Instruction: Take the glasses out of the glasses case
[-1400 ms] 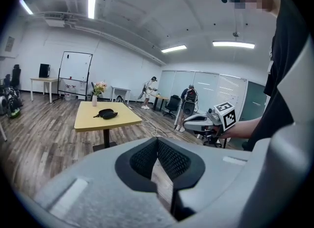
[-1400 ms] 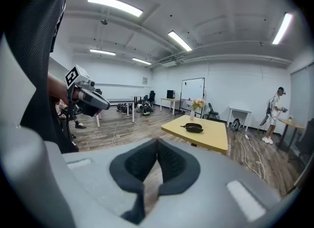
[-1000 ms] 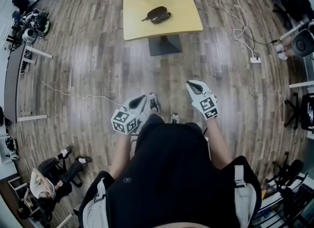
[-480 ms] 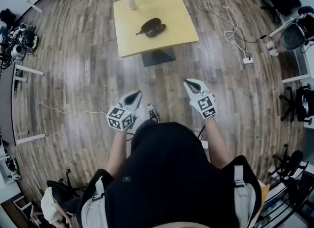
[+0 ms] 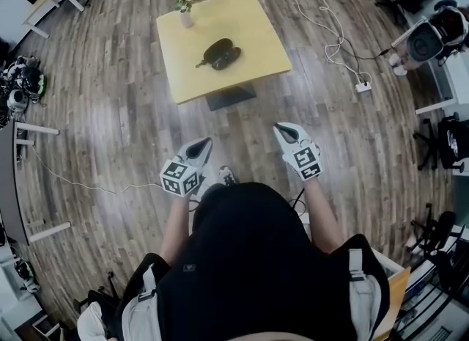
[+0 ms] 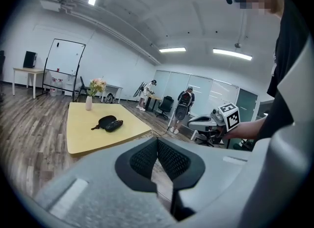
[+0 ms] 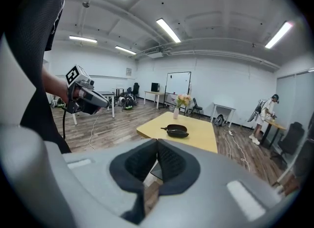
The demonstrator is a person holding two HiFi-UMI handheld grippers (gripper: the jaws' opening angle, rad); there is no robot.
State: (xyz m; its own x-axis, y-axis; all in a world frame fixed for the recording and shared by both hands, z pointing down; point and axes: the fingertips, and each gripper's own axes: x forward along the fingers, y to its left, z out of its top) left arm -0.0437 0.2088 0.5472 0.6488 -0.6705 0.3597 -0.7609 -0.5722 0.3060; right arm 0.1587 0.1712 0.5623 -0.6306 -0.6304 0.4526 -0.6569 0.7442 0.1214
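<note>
**A:** How far along was it?

**B:** Not started, I'd say. The glasses case (image 5: pixel 220 53) sat on the far table (image 5: pixel 260 35), well away. The left tongs (image 5: pixel 204 144) and right tongs (image 5: pixel 283 131) were both closed on nothing.

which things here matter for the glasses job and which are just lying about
For the job: glasses case, yellow table under it, left gripper and right gripper (both shut, empty).
Just lying about: vase of flowers, power strip on the floor.
</note>
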